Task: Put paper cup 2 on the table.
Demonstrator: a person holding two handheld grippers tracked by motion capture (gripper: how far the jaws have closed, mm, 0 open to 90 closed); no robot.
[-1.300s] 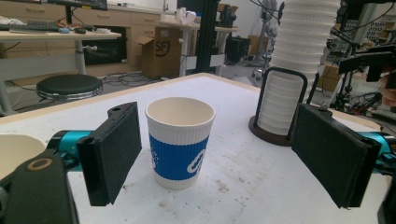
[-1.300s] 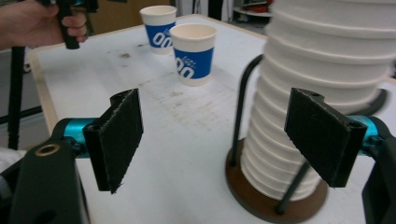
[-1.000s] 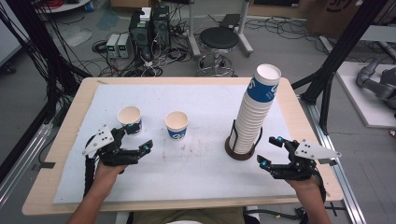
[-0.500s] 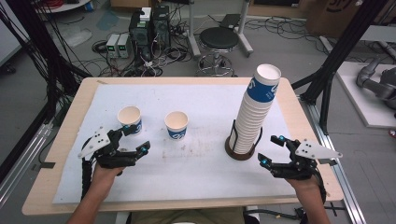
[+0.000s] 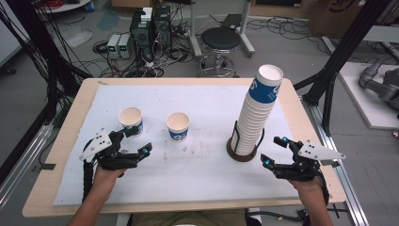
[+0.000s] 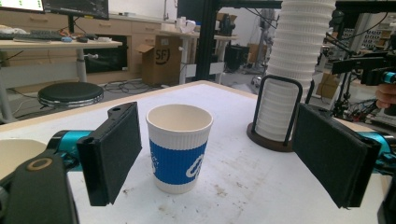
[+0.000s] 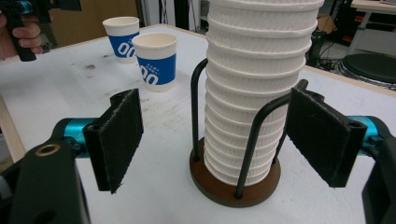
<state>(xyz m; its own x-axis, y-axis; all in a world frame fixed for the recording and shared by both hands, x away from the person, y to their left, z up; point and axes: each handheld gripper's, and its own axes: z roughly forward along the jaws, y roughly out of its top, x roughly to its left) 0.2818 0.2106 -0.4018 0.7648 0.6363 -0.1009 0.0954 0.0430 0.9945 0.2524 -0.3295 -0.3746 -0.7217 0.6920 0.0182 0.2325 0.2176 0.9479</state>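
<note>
wooden table (image 5: 66, 141) under white mat (image 5: 211, 103); two paper cups (image 5: 178, 126), cup-stack holder (image 5: 242, 153)

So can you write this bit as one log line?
left gripper: open, near two cups | right gripper: open, beside cup stack | nothing held

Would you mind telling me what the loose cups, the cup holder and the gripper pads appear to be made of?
The two loose cups look like ribbed paper, matte white with a blue printed band. The cup holder seems to have a dark brown base, possibly wood or plastic, with smooth black rods, probably coated metal. The gripper pads look like black foam or rubber with a rough, matte surface.
</note>
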